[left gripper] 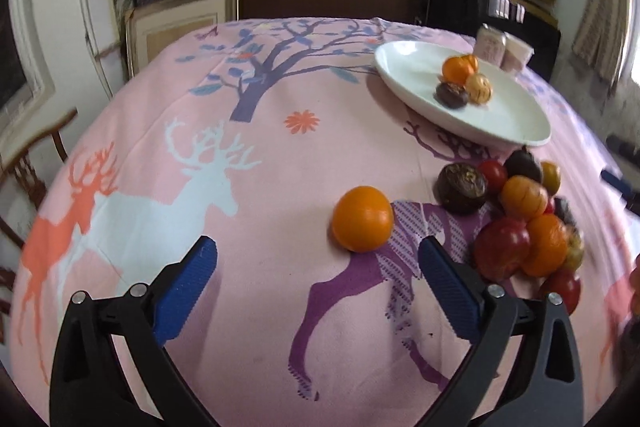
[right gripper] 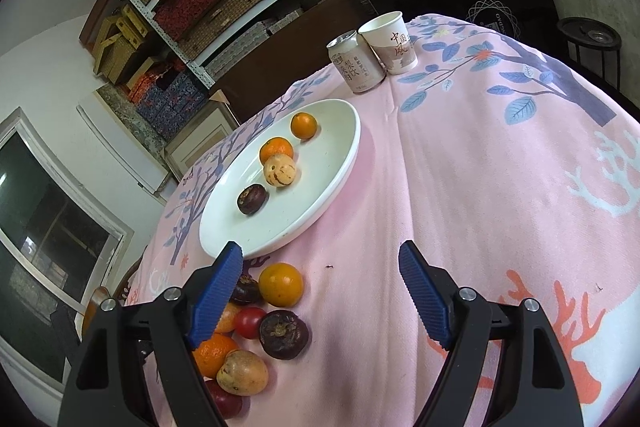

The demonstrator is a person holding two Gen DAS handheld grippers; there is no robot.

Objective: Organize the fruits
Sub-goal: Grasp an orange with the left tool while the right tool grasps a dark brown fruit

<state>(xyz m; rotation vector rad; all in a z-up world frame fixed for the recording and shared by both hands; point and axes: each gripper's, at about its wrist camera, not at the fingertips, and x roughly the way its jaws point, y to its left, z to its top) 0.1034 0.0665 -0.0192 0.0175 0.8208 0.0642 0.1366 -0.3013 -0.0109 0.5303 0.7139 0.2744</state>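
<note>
A white plate (left gripper: 404,59) (right gripper: 340,131) on the pink tablecloth holds oranges (right gripper: 276,149), a tan fruit (right gripper: 280,170) and a dark fruit (right gripper: 252,199). A pile of several fruits (left gripper: 520,211) (right gripper: 256,331) lies on the cloth near the plate. One orange (left gripper: 362,219) lies apart from the pile, just ahead of my left gripper (left gripper: 316,265), which is open and empty. My right gripper (right gripper: 320,271) is open and empty above the cloth, with the pile at its left finger (right gripper: 216,295).
A drink can (right gripper: 356,63) and a paper cup (right gripper: 390,41) stand behind the plate near the table's far edge. Shelves with boxes line the wall behind. A wooden chair (left gripper: 24,163) stands at the table's left side.
</note>
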